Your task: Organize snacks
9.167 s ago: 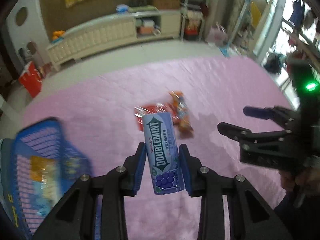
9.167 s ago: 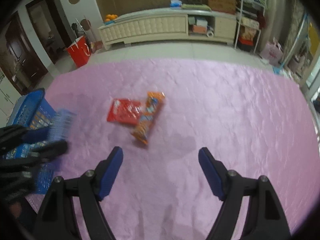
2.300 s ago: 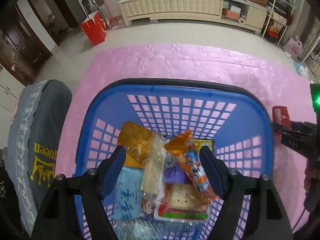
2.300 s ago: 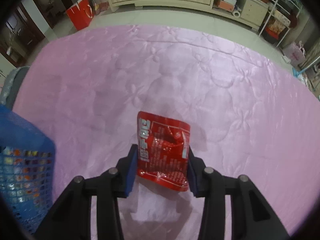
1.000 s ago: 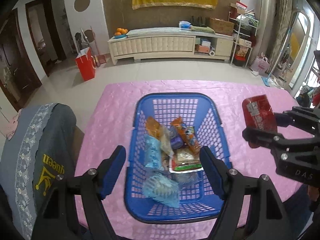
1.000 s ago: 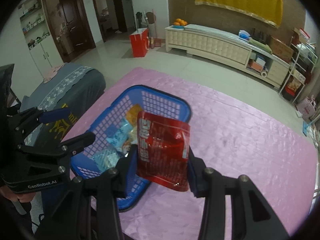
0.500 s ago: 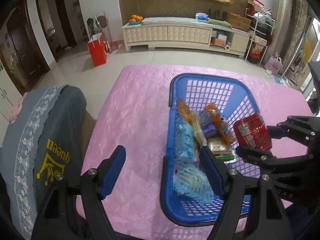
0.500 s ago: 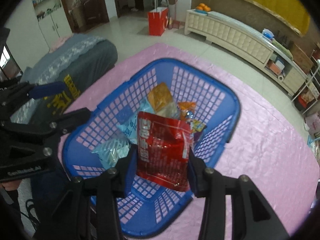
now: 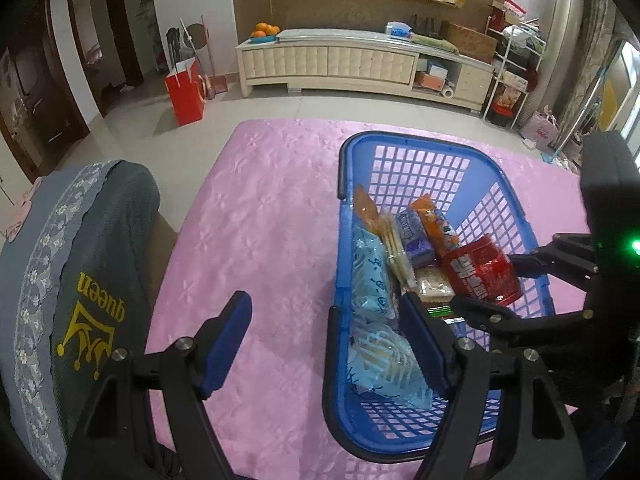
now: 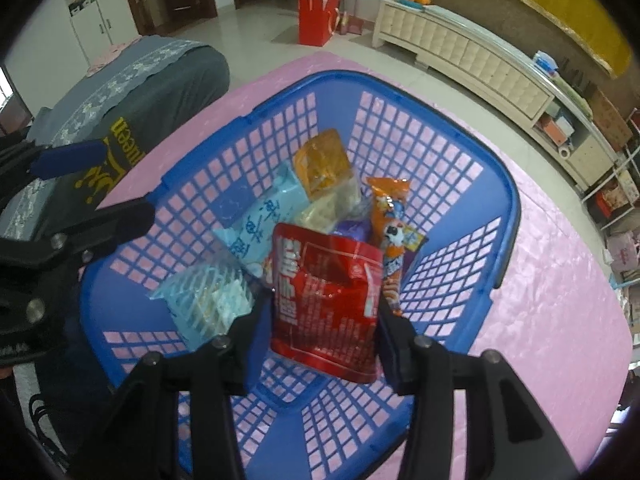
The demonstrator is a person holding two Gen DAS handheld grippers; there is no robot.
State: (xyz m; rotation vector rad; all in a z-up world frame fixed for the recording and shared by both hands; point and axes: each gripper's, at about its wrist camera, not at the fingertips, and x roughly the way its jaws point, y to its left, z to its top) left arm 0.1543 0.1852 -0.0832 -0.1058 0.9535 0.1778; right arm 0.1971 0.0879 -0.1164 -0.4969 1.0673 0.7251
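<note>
Right gripper [image 10: 324,332] lowered, clamping red packet [image 10: 326,304] (over basket [image 10: 460,160])

Right tool [image 10: 325,312] clamped, apparently fully; left tool [image 9: 324,340] gapes wide, empty.

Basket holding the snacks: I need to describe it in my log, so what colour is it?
Blue, a plastic lattice with a darker rim; clearest in the right wrist view.

home living room | low sideboard [image 9: 328,66] | oranges [image 9: 265,30] | doorways
</note>
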